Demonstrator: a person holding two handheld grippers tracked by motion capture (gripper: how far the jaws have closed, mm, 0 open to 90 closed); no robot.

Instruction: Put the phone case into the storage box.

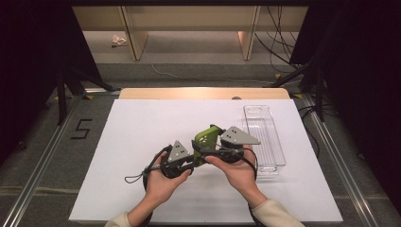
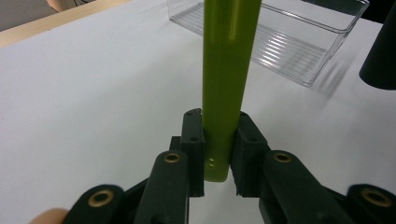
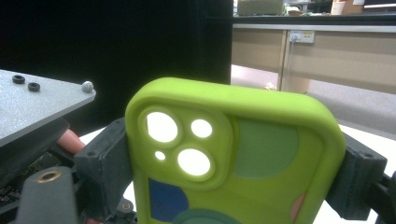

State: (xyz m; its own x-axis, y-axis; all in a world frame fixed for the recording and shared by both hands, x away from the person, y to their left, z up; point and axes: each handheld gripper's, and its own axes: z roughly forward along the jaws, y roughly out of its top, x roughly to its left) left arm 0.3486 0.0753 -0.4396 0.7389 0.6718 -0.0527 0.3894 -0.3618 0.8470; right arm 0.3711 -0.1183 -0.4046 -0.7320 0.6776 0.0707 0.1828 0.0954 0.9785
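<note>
Between grippers, phone case [image 1: 206,136] points away.

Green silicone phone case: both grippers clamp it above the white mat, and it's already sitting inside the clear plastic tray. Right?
Not quite. The green silicone phone case is not in the clear plastic tray; the high view shows it held left of the tray, which lies empty. The rest stands: the left gripper clamps its thin edge and the right gripper grips its sides, above the white mat.

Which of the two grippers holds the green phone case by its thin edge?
The left gripper: its jaws pinch the green phone case across its thickness, while the right gripper spans its broad width.
</note>
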